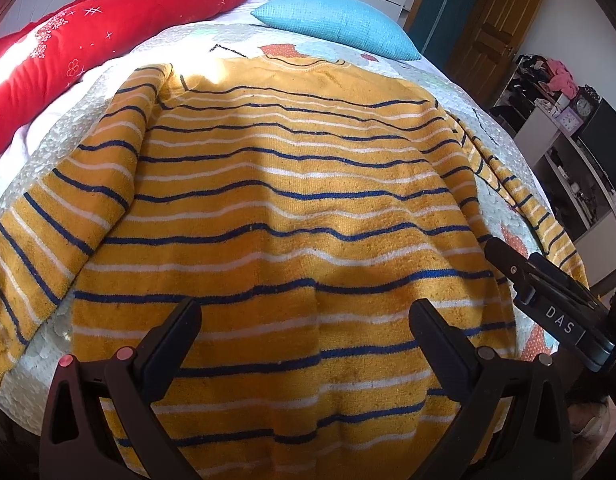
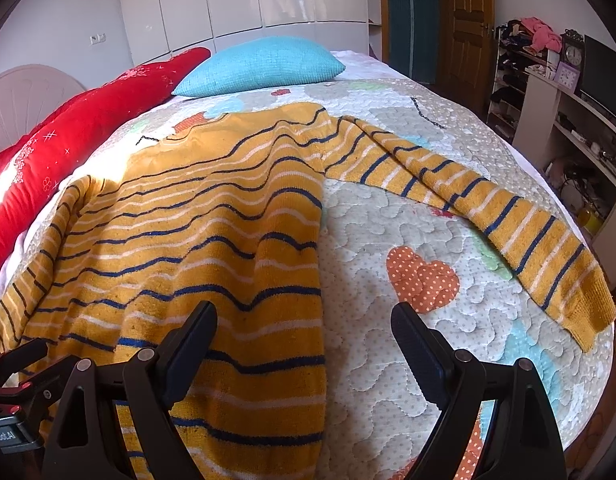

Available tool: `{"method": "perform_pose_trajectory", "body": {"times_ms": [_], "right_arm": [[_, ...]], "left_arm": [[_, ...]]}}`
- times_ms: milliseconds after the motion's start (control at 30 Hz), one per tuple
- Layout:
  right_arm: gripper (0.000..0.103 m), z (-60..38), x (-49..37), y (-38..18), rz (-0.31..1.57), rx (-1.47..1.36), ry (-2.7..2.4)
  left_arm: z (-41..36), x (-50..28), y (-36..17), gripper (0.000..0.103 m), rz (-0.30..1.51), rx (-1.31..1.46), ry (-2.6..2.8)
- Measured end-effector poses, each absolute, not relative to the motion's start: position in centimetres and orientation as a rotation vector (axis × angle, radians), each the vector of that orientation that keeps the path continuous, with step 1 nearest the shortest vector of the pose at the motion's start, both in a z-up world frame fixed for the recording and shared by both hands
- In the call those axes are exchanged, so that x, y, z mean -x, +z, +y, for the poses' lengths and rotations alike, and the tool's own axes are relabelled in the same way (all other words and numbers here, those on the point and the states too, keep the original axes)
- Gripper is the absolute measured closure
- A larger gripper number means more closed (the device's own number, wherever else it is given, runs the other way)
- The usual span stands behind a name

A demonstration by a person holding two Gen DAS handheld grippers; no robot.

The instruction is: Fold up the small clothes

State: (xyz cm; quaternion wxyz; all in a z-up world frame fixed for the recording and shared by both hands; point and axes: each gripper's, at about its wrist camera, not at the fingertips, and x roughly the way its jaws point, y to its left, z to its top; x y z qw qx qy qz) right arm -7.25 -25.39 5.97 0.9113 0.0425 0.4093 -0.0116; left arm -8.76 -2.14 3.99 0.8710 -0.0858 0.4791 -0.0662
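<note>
Folding has barely begun on a mustard-yellow knitted sweater with navy and white stripes point(image 1: 284, 208), which lies spread flat, neckline away from the cameras, across a pastel quilted bedspread with orange polka-dot hearts point(image 2: 387, 240). Neither sleeve has been turned in: the left sleeve point(image 1: 60, 216) slants outward down the near left side of the bed, while the right sleeve point(image 2: 487, 208) stretches away from the body toward the bed's right edge. Judging by this layout, every fold remains to be made. The black two-finger left gripper point(image 1: 308, 316) hangs over the lower body of the garment, jaws spread wide and gripping nothing. The black two-finger right gripper point(image 2: 304, 320) is likewise wide open and empty, straddling the sweater's right side seam, one finger above knit, the other above quilt. Ripples run across the fabric. A turquoise woven pillow point(image 2: 264, 64) and a red patterned cushion point(image 2: 88, 120) sit beyond the collar.
</note>
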Motion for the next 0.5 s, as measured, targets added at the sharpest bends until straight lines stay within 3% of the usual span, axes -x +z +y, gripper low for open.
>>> {"method": "perform_pose_trajectory", "body": {"times_ms": [500], "right_arm": [[0.011, -24.4, 7.0, 5.7, 0.854, -0.07, -0.007]], "left_arm": [[-0.7, 8.8, 3.6, 0.0, 1.01, 0.204, -0.12]]}}
